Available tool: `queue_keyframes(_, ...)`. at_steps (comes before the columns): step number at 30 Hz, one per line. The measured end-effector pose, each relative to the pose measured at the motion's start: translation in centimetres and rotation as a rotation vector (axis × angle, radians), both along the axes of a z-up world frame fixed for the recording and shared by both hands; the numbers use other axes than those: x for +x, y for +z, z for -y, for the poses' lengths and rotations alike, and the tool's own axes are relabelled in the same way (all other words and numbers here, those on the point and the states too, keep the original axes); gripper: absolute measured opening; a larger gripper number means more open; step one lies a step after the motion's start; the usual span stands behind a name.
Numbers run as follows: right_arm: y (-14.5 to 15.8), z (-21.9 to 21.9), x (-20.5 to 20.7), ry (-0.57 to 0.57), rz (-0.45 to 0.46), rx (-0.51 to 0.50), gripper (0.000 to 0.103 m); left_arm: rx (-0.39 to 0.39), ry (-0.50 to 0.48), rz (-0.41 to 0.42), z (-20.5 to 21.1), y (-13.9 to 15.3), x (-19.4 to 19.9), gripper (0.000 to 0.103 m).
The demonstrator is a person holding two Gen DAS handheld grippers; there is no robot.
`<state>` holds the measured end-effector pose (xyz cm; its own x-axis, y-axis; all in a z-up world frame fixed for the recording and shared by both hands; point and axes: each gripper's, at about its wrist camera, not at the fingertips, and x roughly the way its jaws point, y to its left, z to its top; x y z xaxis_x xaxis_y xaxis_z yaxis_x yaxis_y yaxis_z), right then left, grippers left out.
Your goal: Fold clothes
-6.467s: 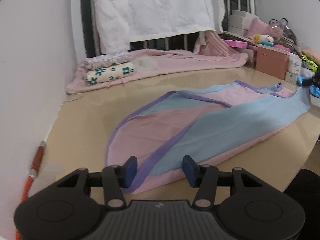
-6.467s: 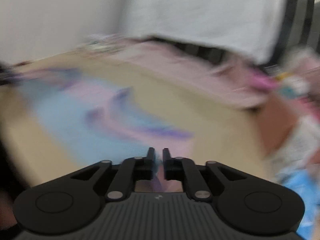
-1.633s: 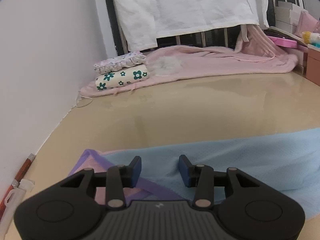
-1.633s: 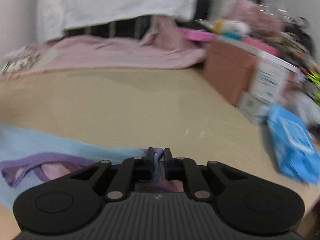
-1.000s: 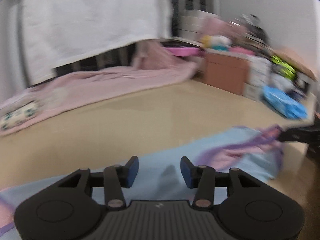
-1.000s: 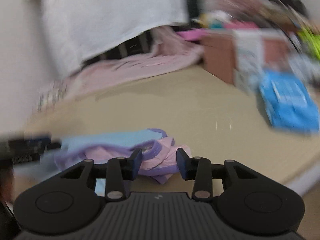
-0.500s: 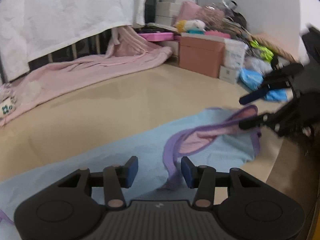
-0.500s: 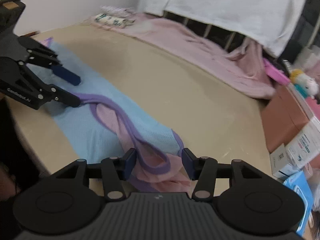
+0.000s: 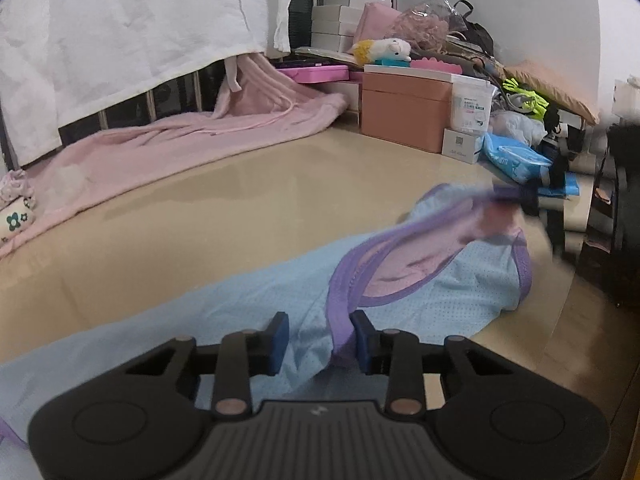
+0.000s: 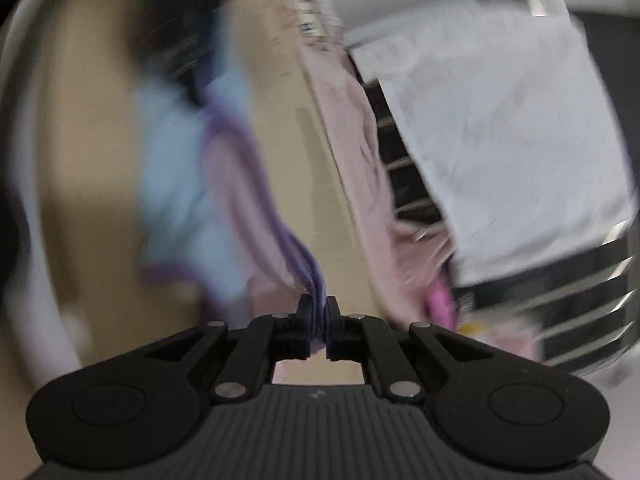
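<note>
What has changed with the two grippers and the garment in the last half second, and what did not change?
The right gripper, open over the purple edge half a second ago, has shut on that edge of the garment and lifted its end off the table; its camera has also swung round and blurs. The left gripper stays open, low over the blue cloth, with the purple edge between its fingers. The pink blanket and boxes are unmoved.

pink blanket (image 9: 192, 136), white sheet (image 9: 132, 36), orange box (image 9: 404, 116)
</note>
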<state>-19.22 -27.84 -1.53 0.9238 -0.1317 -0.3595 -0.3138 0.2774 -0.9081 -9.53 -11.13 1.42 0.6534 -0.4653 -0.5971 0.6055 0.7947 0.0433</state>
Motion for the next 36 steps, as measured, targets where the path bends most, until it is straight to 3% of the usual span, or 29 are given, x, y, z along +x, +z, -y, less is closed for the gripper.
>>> queue_keyframes(4,-1.1,0.6,-0.8,0.001,-0.066,0.029,0.01,0.014,0.004,-0.001,-0.2,0.2,0.0,0.034)
queue_keyframes(5,0.0,0.9,-0.7,0.0,-0.087,0.073,0.02,0.015,0.008,0.002,-0.3,0.3,0.0,0.034)
queue_keyframes(6,1.1,1.2,-0.6,-0.001,-0.108,0.116,0.037,0.008,0.009,0.001,-0.6,0.4,-0.1,0.034)
queue_keyframes(8,3.9,2.2,-0.5,0.008,-0.171,0.233,0.048,-0.011,0.007,-0.004,-1.1,0.6,-0.3,0.034)
queue_keyframes(12,9.1,5.0,0.0,0.043,-0.325,0.63,0.048,-0.105,-0.014,-0.028,-2.2,1.9,-0.5,0.039)
queue_keyframes(13,9.8,5.7,0.4,0.037,-0.312,0.743,0.048,-0.127,-0.013,-0.032,-2.3,2.2,-0.4,0.041)
queue_keyframes(16,9.6,7.6,3.6,-0.141,-0.242,1.001,0.04,-0.101,0.02,-0.02,-1.6,2.3,0.2,0.041)
queue_keyframes(18,7.8,8.6,6.1,-0.277,-0.262,1.127,0.028,-0.072,0.036,-0.011,-1.2,1.9,0.3,0.04)
queue_keyframes(20,5.9,8.8,7.0,-0.372,-0.278,1.172,0.019,-0.046,0.05,-0.01,-1.0,1.5,0.3,0.04)
queue_keyframes(22,4.3,8.0,6.2,-0.425,-0.224,1.104,0.021,-0.037,0.057,-0.023,-1.0,1.0,0.3,0.04)
queue_keyframes(24,4.1,7.1,4.6,-0.45,-0.119,1.031,0.032,-0.039,0.064,-0.034,-1.2,0.8,0.3,0.04)
queue_keyframes(25,4.6,7.0,4.0,-0.477,-0.069,1.048,0.036,-0.047,0.07,-0.033,-1.4,0.8,0.2,0.04)
queue_keyframes(27,5.6,7.1,1.9,-0.566,0.031,1.149,0.07,-0.076,0.084,-0.006,-2.3,1.4,-0.3,0.041)
queue_keyframes(28,5.9,7.2,1.0,-0.612,0.073,1.21,0.073,-0.088,0.108,0.009,-3.0,1.7,-0.5,0.041)
queue_keyframes(30,5.3,7.8,-0.2,-0.685,0.091,1.408,0.074,-0.1,0.179,0.033,-4.5,2.2,-0.7,0.042)
queue_keyframes(32,4.4,7.8,-0.2,-0.713,0.126,1.525,0.071,-0.104,0.271,0.048,-6.3,2.5,-0.7,0.042)
queue_keyframes(34,3.3,6.7,1.0,-0.734,0.144,1.481,0.06,-0.105,0.352,0.057,-8.4,2.8,-0.8,0.042)
queue_keyframes(36,2.5,5.0,2.0,-0.747,0.161,1.359,0.048,-0.113,0.417,0.058,-10.4,3.0,-1.0,0.042)
